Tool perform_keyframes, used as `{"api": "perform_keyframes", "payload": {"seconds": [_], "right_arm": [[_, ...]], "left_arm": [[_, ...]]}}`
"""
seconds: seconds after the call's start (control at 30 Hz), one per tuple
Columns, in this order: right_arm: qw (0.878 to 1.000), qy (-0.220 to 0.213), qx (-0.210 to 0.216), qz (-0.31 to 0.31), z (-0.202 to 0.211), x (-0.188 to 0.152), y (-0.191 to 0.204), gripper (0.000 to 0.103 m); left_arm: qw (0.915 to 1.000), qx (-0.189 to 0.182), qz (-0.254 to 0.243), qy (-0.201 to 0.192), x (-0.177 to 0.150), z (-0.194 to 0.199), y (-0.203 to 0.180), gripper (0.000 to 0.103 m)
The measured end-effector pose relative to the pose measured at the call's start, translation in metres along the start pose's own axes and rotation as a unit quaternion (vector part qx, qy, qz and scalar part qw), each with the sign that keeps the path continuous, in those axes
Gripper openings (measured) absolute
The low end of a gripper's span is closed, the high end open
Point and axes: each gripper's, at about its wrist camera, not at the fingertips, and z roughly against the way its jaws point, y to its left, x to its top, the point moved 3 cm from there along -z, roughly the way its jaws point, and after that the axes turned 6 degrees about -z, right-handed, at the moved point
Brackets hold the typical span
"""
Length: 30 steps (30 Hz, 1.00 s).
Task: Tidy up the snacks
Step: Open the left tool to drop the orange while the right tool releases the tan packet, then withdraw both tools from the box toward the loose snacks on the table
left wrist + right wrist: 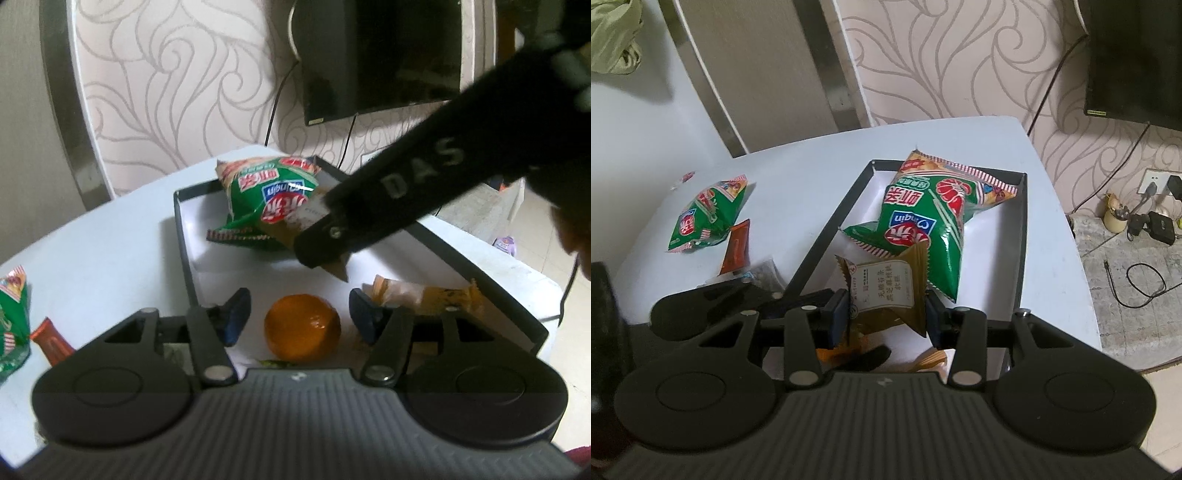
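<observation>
A black-rimmed white tray [831, 218] [181, 221] lies on the white table. A green chip bag [923, 225] [269, 199] lies in it. My right gripper [886, 314] is shut on a gold-brown snack packet with a white label [886, 284], held just above the tray's near part; it shows in the left wrist view [321, 236] as a black arm over the tray. My left gripper [299, 314] is open, its blue pads either side of an orange [303, 326] in the tray. An orange-wrapped snack [424, 295] lies in the tray to the right.
Left of the tray lie a second green chip bag [705, 214] [11, 321], a red-orange sachet [737, 245] [50, 339] and a dark packet [766, 275]. A wall-hung TV [380, 55], cables and a floor socket [1156, 184] stand beyond the table's far and right edges.
</observation>
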Motion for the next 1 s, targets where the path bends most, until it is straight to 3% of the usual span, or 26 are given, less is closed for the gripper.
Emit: {"api": "perform_keyframes", "payload": {"seconds": [0.13,0.33,0.53,0.77,1.0], "right_arm": [[1.000,-0.002,0.001,-0.006,-0.001,0.000,0.000,0.050],[0.999,-0.018,0.008,-0.039,0.008,0.001,0.000,0.065],[0.999,-0.039,-0.020,-0.032,0.025,0.000,0.016,0.065],[0.999,-0.048,-0.016,-0.013,0.033,-0.008,0.062,0.059],[1.000,-0.030,-0.006,0.002,0.023,-0.026,0.103,0.053]], "left_arm": [[1.0000,-0.002,-0.008,-0.003,-0.003,0.006,-0.002,0.063],[0.9997,-0.009,-0.012,-0.020,-0.010,0.019,0.003,0.063],[0.9992,-0.010,-0.005,-0.039,-0.015,0.038,0.018,0.062],[0.9981,0.012,0.004,-0.060,-0.025,0.075,0.062,0.062],[0.9979,0.051,0.008,-0.040,-0.057,0.097,0.121,0.062]]}}
